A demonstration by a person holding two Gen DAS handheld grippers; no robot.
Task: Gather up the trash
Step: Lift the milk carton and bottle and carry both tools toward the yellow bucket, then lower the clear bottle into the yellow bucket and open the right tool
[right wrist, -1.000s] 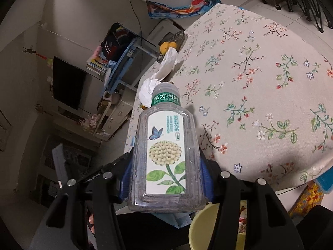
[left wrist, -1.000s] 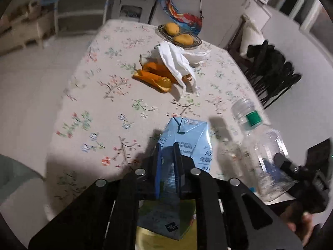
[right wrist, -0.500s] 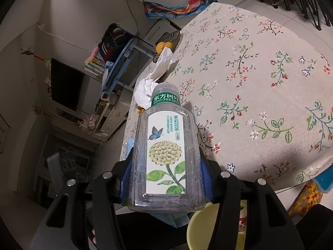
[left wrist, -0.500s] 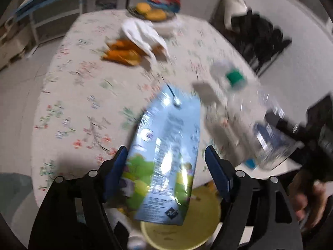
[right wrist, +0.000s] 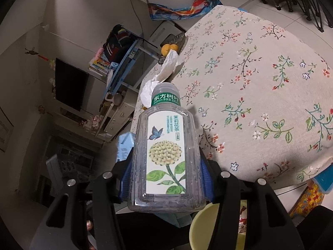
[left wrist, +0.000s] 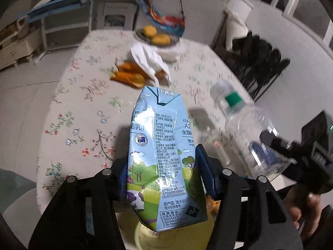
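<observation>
My left gripper [left wrist: 161, 168] has a light blue milk carton [left wrist: 160, 150] between its fingers, above a yellow bin [left wrist: 177, 235]. The jaws stand wider than a second ago, about the carton's width; whether they still grip it I cannot tell. My right gripper [right wrist: 166, 175] is shut on a clear tea bottle [right wrist: 166, 152] with a green cap band, held beside the table edge above the bin rim [right wrist: 210, 220]. The bottle also shows in the left wrist view [left wrist: 245, 129]. Orange peels [left wrist: 129, 75] and white tissues [left wrist: 148, 59] lie on the floral tablecloth [left wrist: 83, 104].
A fruit bowl [left wrist: 157, 36] with oranges stands at the table's far edge. Black chairs [left wrist: 262, 62] stand to the right. Shelves and a TV [right wrist: 68, 83] are to the left. A blue item [right wrist: 323, 180] sits by the table's near edge.
The left gripper's jaws have widened from a narrow pinch; the carton now shows full face between them, lower over the yellow bin. The right gripper keeps the bottle, barely moved.
</observation>
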